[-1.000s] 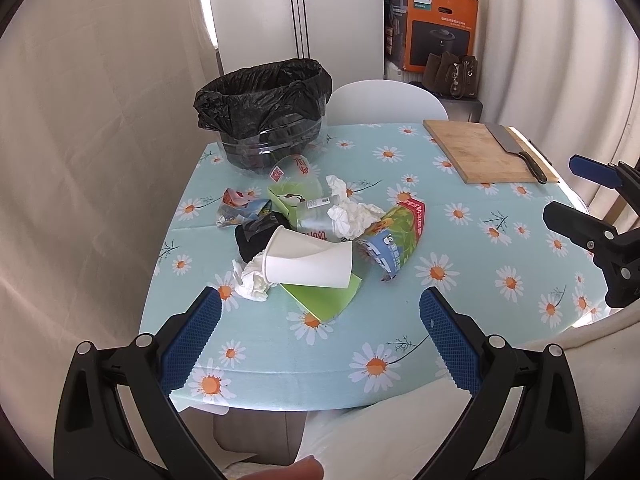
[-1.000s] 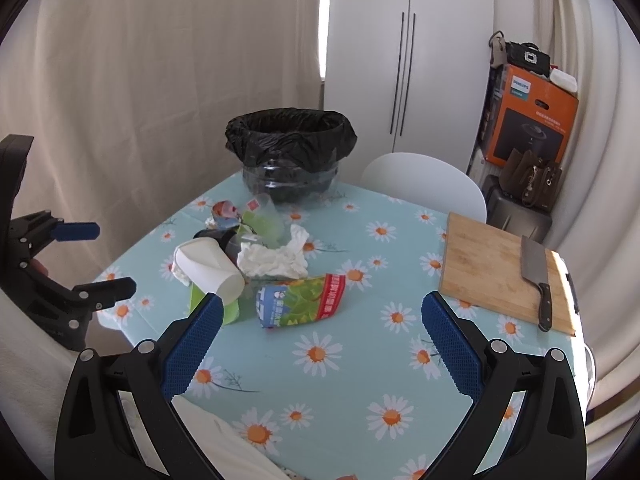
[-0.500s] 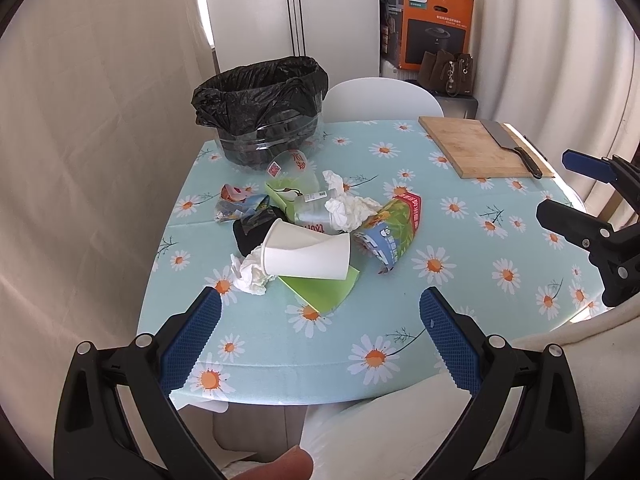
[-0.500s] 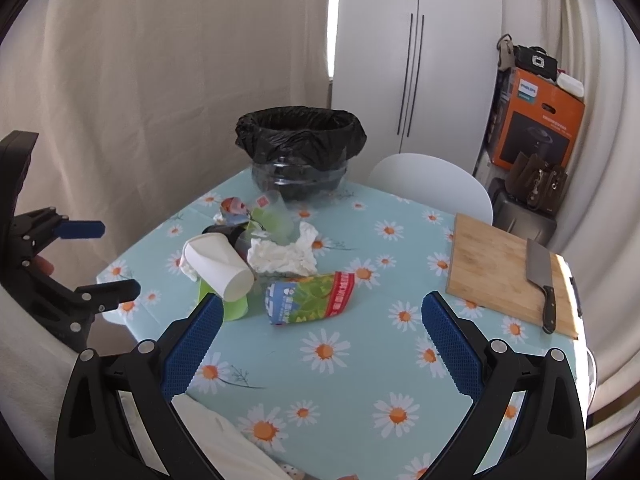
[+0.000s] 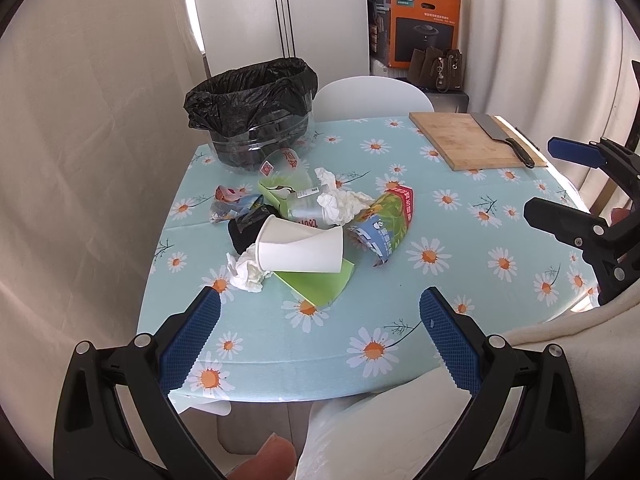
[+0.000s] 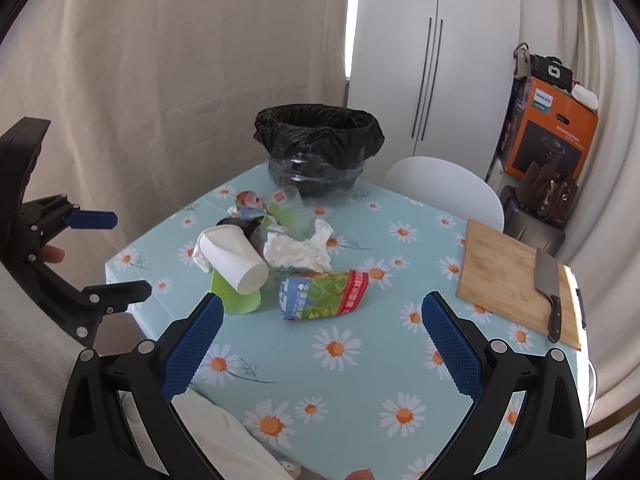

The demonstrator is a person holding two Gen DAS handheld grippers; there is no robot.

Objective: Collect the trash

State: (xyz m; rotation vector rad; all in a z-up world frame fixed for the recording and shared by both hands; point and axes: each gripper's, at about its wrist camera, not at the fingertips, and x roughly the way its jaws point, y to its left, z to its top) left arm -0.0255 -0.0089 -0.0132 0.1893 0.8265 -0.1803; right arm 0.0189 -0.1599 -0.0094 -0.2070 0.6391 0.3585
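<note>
**Litter pile on a daisy-print desk, both tools spread**

Your desk (image 5: 460, 248) wears a pale blue cloth printed with daisies; cream curtains and a white cabinet (image 6: 436, 60) enclose the room. At the far left corner stands the bin (image 5: 256, 120), lined in black plastic, a white chair (image 5: 372, 94) just behind the far edge. The trash lies mid-desk, near the left edge: a tipped white paper cup (image 5: 300, 248) on a green sheet (image 5: 320, 282), crumpled tissue (image 5: 340, 204), a snack wrapper (image 5: 386, 226) whose print is too small to read. An orange box (image 5: 420, 24) reads "PHILIPS". A cleaver (image 6: 548, 292) rests on the cutting board (image 6: 504, 276) at the right edge. Your left tool (image 5: 320, 316) and right tool (image 6: 322, 316) hover at the near edge, jaws wide apart, gripping nothing.
</note>
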